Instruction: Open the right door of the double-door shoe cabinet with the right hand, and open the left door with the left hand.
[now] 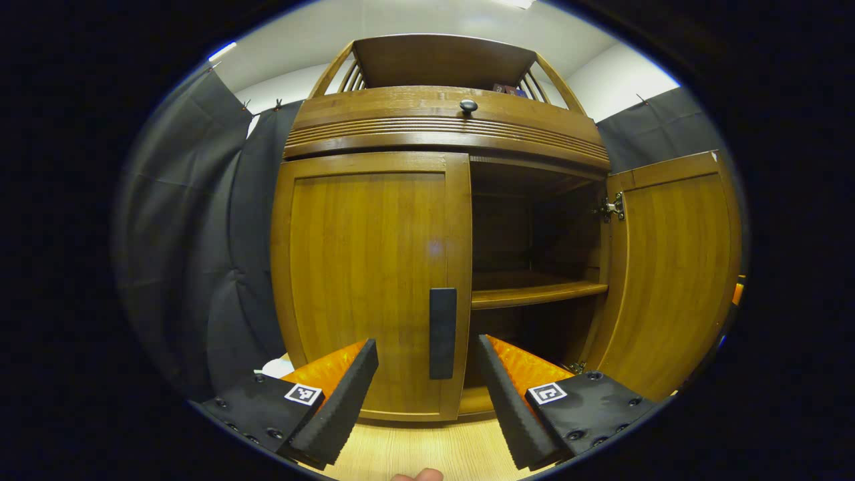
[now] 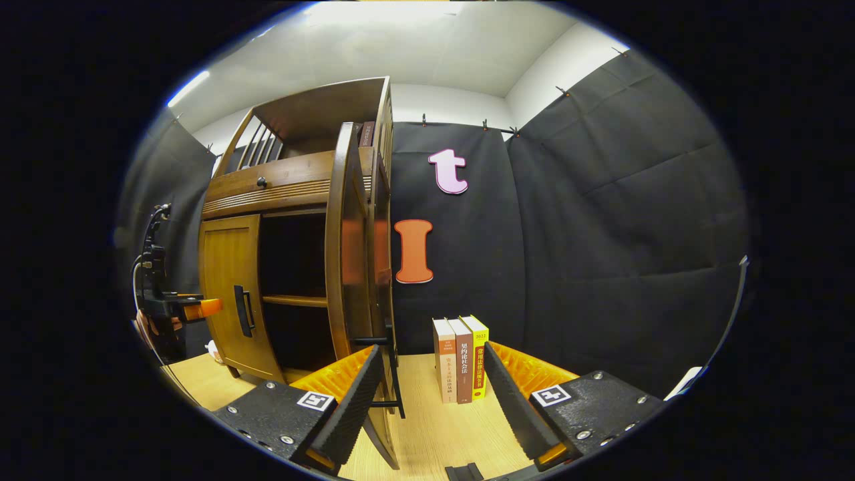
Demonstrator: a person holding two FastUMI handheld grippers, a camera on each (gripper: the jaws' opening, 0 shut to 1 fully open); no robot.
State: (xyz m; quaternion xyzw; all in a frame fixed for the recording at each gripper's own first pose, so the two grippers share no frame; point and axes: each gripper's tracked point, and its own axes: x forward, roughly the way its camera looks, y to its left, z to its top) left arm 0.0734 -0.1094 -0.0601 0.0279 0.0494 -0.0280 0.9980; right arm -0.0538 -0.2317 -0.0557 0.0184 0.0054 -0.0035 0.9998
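Before left gripper (image 1: 427,391), jaws wide: closed wooden left door (image 1: 364,267), flat black handle (image 1: 442,333) (rectangular); right gripper (image 2: 431,394) jaws wide.

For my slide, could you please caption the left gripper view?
Open left gripper lined up on the closed left door's black handle; right door already swung open.

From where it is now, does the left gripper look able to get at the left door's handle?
Probably yes. The left gripper is open, its fingers either side of the black handle on the closed left door, with nothing between them.
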